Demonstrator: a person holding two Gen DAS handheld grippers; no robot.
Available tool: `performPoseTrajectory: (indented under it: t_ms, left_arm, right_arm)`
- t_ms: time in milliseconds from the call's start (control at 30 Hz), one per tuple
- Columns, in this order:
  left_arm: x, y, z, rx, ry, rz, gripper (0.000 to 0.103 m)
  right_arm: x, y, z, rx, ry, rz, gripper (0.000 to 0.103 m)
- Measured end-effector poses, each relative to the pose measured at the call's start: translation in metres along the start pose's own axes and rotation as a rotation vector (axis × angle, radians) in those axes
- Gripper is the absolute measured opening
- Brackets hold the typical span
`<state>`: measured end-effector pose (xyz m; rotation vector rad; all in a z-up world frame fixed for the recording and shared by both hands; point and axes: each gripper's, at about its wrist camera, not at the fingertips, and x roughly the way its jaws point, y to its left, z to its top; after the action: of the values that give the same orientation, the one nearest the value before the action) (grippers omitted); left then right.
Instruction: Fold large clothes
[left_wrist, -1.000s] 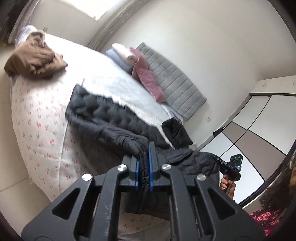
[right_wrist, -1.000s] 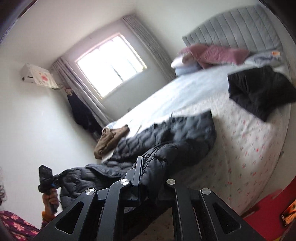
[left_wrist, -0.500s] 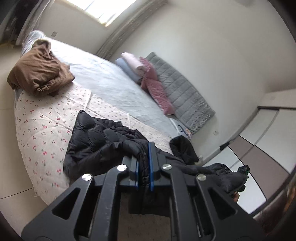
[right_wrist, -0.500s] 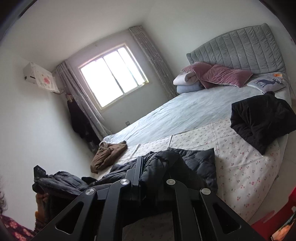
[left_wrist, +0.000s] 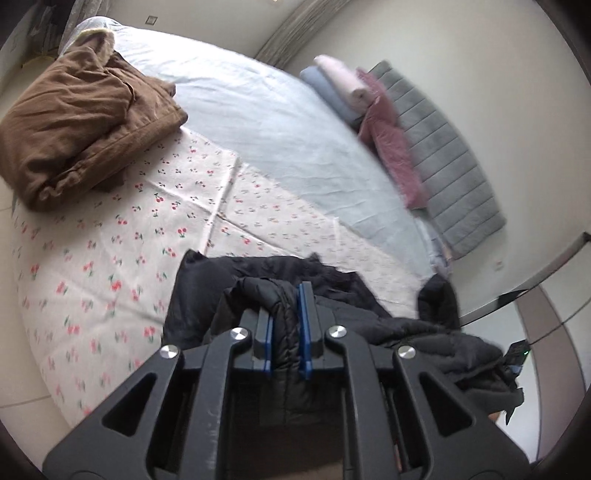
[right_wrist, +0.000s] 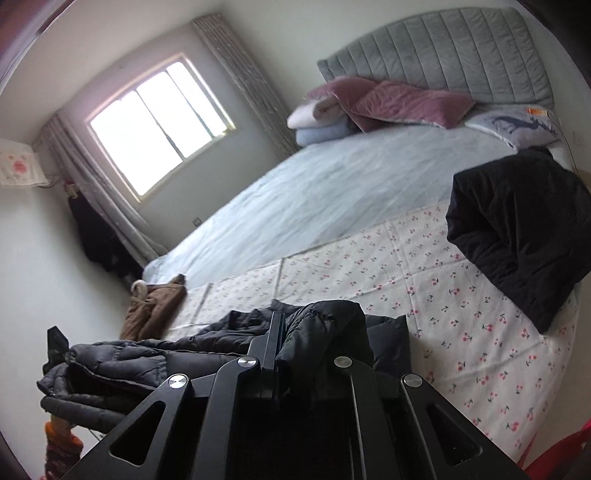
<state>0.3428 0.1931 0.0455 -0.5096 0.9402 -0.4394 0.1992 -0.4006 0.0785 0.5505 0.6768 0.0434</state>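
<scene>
bed (left_wrist: 155, 206) now mostly bare: dark puffer jacket (left_wrist: 284, 314) dragged to near edge, left tongs (left_wrist: 286, 332) easing open around it, right tongs (right_wrist: 277, 354) clamped on it; likely repositioning before folding.

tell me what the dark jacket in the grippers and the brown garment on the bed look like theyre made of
Dark jacket: looks like a padded, quilted synthetic shell, perhaps nylon or polyester, with a faint sheen; stitched channels puff between seams. The fill cannot be told.

Brown garment: looks like a matte woven fabric, maybe cotton or corduroy; soft creases, a stitched hem, no shine. A pale fleecy lining seems to show at its far edge.
</scene>
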Motion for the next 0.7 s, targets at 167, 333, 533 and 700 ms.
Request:
performPoseTrajectory:
  t_ms: [167,333,533,700]
  left_arm:
    - [0.056,0.02,0.015,-0.077,0.122,0.071,0.021]
    - [0.063,0.049,0.019,-0.317,0.107,-0.098,0.062]
    - [0.037,0.027,0.028,-0.152,-0.014,0.039,0.076]
    - [0.046,-0.003,0.028,0.116,-0.008,0.194,0.077]
  right_arm:
    - [0.061,-0.03,0.008,0.082,0.099,-0.024,0.022]
    - [0.079,-0.065,0.008,0.268,0.105,0.045,0.059]
    - [0.069,-0.079,0.012,0.279,0.064,0.044,0.065]
    - [0.077,-0.063,0.013,0.141,0.105,-0.022,0.065]
